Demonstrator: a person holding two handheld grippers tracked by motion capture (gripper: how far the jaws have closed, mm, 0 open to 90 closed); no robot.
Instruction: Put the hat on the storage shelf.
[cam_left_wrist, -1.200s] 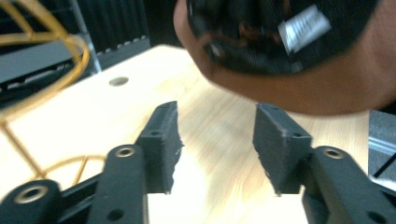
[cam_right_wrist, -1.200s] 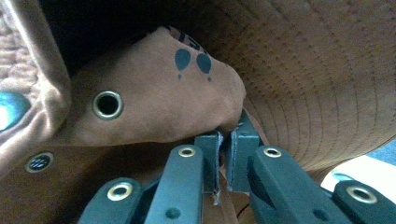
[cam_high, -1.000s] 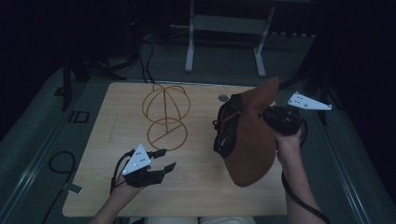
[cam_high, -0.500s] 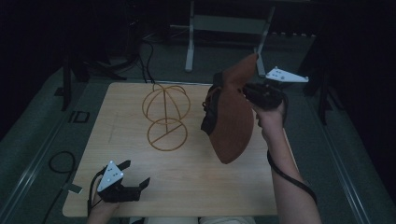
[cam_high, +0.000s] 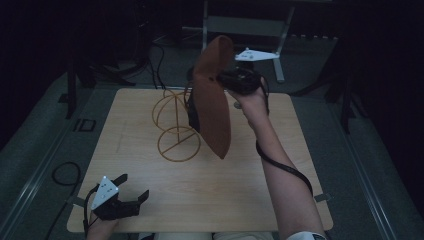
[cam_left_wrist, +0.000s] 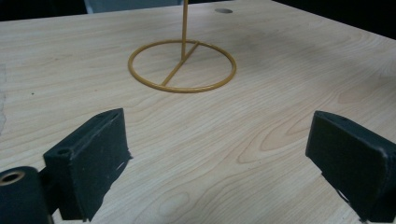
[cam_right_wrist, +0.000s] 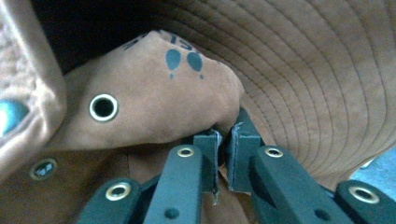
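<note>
While the right gripper (cam_high: 220, 80) holds it up above the far side of the table (cam_high: 280, 190), the brown hat (cam_high: 212, 107) hangs with its brim edge-on, hiding part of the gold wire stand (cam_high: 175, 125) behind it. Up close, the jaws are pinched tight on the hat's fabric, the crown bunched over them. The left gripper (cam_high: 131, 189) sits low at the near left corner, jaws wide apart over bare wood; the stand's top is cut off there.

Occluded and cropped items

The brown hat (cam_high: 212, 107) covers the right gripper's (cam_right_wrist: 223, 154) jaw tips and part of the wire stand (cam_high: 172, 125); the stand's post is cut off in the left gripper view.
</note>
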